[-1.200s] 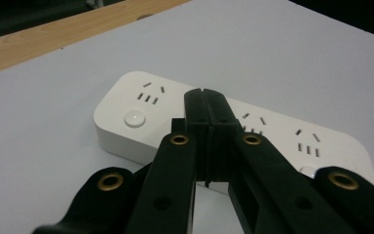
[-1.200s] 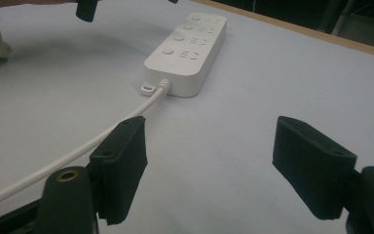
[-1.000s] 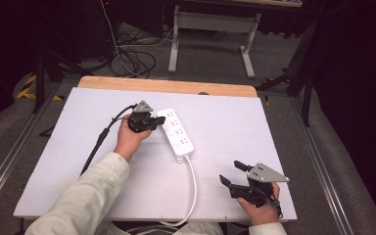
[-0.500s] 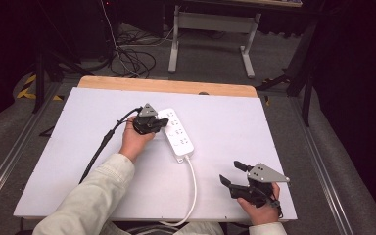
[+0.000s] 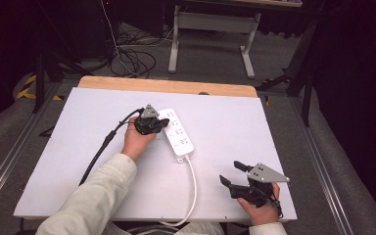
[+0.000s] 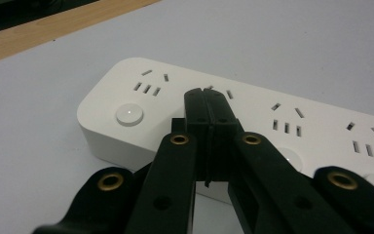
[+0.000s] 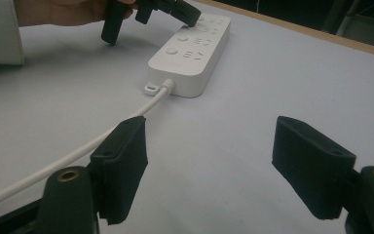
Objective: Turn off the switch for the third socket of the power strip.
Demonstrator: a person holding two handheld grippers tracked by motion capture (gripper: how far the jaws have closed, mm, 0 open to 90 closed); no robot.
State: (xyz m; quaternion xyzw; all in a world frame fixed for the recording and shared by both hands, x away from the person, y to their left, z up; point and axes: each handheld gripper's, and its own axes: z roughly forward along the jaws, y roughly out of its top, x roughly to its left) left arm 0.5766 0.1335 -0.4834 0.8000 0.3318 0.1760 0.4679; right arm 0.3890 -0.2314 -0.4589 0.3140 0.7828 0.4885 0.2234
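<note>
Worktop [image 5: 78, 161]: one white board, with a wooden strip along its far edge. It carries one power strip [image 5: 177, 132], lying flat near the middle and running diagonally, with its single white cord [image 5: 193, 188] leaving the near end and curving off over the person's edge.

Step in hand, as judged: pressing a switch button on the power strip. The left tongs [image 5: 164, 122] are clenched with nothing between them, and their joined tips rest on or just above the strip's top face at its far end. In the left gripper view the tips [image 6: 206, 95] sit among the socket slots, just beside one round button [image 6: 129, 114]; whether they touch the surface cannot be told.

Right tongs [image 5: 231, 174]: released, jaws wide apart, holding nothing, resting near the front right corner of the worktop, well apart from the strip.

Next move, as judged: a short sideways correction to bring the closed tips squarely over the chosen button, then a firm downward press without sliding the strip.

Count: two tongs, one power strip, one cord. Four socket groups show in the high view; three buttons are countable in the left gripper view, others may be hidden.
</note>
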